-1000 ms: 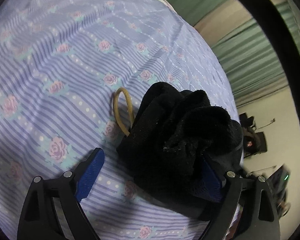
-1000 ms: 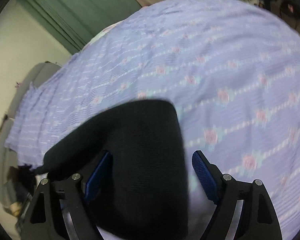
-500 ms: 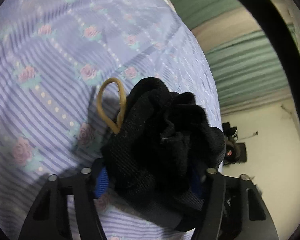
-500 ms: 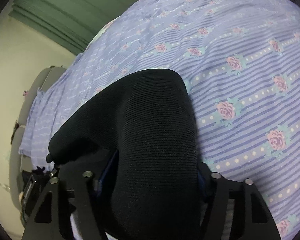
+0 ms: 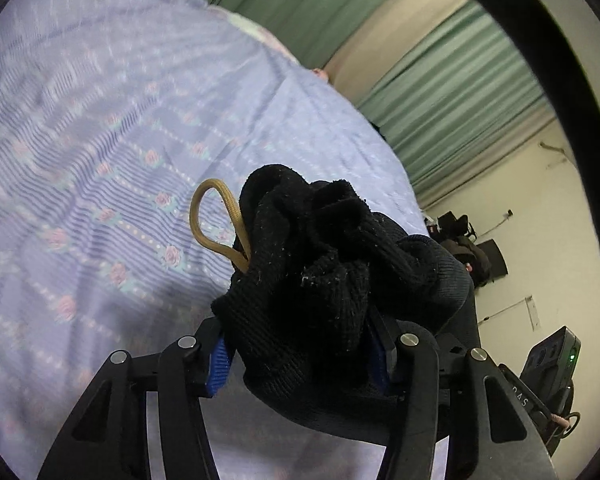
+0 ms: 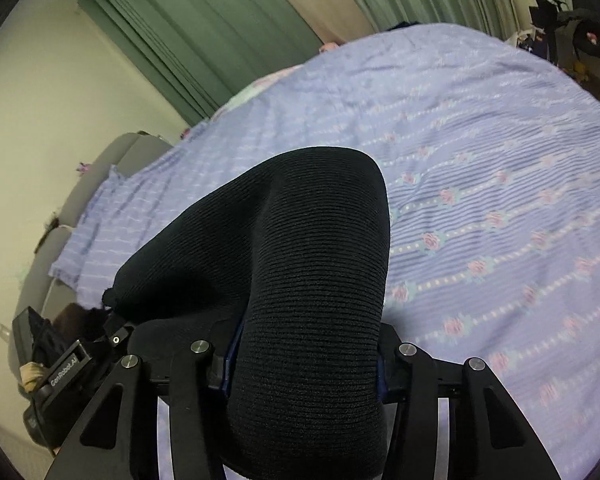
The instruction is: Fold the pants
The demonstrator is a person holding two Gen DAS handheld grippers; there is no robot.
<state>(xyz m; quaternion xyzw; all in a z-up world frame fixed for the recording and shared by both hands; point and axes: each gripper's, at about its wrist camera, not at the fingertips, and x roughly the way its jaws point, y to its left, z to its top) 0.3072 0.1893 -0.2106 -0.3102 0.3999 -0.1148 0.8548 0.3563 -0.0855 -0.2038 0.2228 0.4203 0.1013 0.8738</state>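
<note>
The pants are black ribbed knit. In the left wrist view a bunched end of the pants with a tan drawstring loop sits between the blue pads of my left gripper, which is shut on it and holds it above the bed. In the right wrist view a smooth rounded fold of the pants fills the space between the fingers of my right gripper, which is shut on it. The cloth hides both grippers' fingertips.
A bed with a lilac striped sheet with pink roses lies below both grippers. Green curtains hang behind. A grey sofa stands at the left, and dark equipment sits on the floor at the right.
Both grippers closed from open onto the black pants and lifted them off the sheet. The views now tilt up and show more curtain and wall.
</note>
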